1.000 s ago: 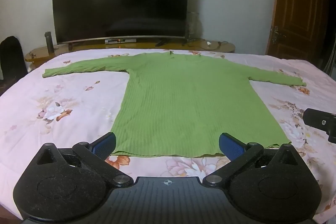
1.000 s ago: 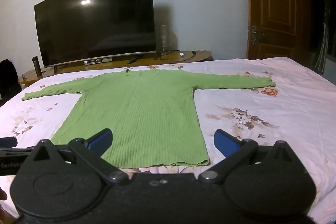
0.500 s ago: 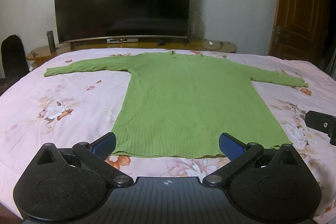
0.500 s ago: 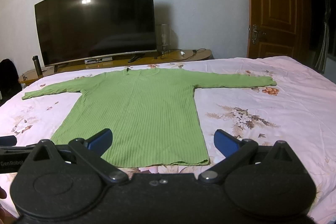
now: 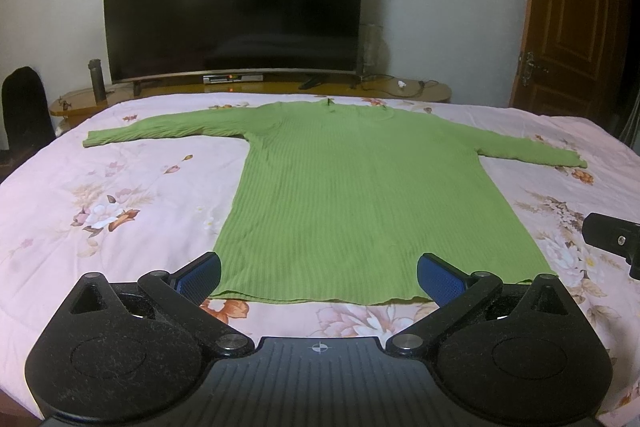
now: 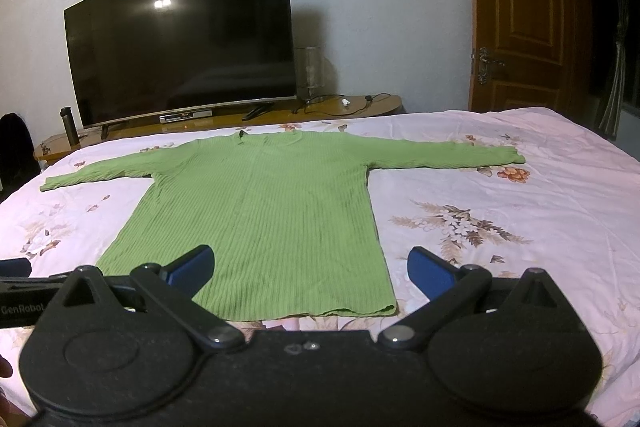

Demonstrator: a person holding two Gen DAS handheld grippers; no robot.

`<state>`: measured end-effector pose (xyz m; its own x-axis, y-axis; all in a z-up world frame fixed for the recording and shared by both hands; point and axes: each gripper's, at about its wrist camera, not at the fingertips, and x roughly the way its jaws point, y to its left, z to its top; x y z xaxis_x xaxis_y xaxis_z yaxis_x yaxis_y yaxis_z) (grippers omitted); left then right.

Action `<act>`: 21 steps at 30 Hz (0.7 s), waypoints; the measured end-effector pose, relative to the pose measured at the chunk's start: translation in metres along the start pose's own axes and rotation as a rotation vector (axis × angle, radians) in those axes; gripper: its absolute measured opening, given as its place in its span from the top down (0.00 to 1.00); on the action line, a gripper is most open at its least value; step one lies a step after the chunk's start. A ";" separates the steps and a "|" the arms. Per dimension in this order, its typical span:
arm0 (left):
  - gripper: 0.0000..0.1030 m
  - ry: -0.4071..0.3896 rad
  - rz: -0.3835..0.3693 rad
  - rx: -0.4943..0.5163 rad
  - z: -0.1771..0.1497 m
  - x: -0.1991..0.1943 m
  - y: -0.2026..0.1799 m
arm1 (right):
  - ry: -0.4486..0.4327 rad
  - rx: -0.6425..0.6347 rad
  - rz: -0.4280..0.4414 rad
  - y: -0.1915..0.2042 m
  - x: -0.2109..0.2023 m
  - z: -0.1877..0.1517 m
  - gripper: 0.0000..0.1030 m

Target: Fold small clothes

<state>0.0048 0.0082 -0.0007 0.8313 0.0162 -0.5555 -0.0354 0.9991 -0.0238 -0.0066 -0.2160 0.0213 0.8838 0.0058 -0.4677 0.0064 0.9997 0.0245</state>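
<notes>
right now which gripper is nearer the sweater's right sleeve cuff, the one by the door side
Right. The right gripper sits by the green sweater's door-side hem corner; the left gripper faces the hem's middle, farther from that cuff.

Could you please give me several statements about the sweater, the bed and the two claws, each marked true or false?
1. The green sweater lies flat on the bed with both sleeves spread out. True.
2. The left claw is shut on the sweater's hem. False: its jaws stand wide apart and hold nothing.
3. The right claw is open. True.
4. The sweater is already folded in half. False: it is fully spread, with no fold visible.
5. The television behind the bed shows a bright picture. False: its screen is dark, with only a small light reflection.
</notes>
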 end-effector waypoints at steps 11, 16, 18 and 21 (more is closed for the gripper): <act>0.00 0.000 0.000 0.000 0.000 0.000 0.000 | -0.005 0.000 0.001 0.003 -0.001 -0.001 0.00; 0.00 -0.003 -0.003 -0.001 0.001 0.001 0.003 | -0.007 -0.002 0.001 0.003 -0.002 0.000 0.00; 0.00 -0.004 -0.003 -0.001 0.002 0.001 0.004 | -0.009 -0.003 -0.001 0.004 -0.002 0.000 0.00; 0.00 -0.005 -0.001 -0.002 0.002 0.001 0.005 | -0.009 -0.003 -0.001 0.004 -0.002 0.001 0.00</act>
<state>0.0067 0.0129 0.0002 0.8341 0.0156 -0.5514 -0.0359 0.9990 -0.0260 -0.0078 -0.2121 0.0232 0.8881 0.0050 -0.4596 0.0055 0.9998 0.0215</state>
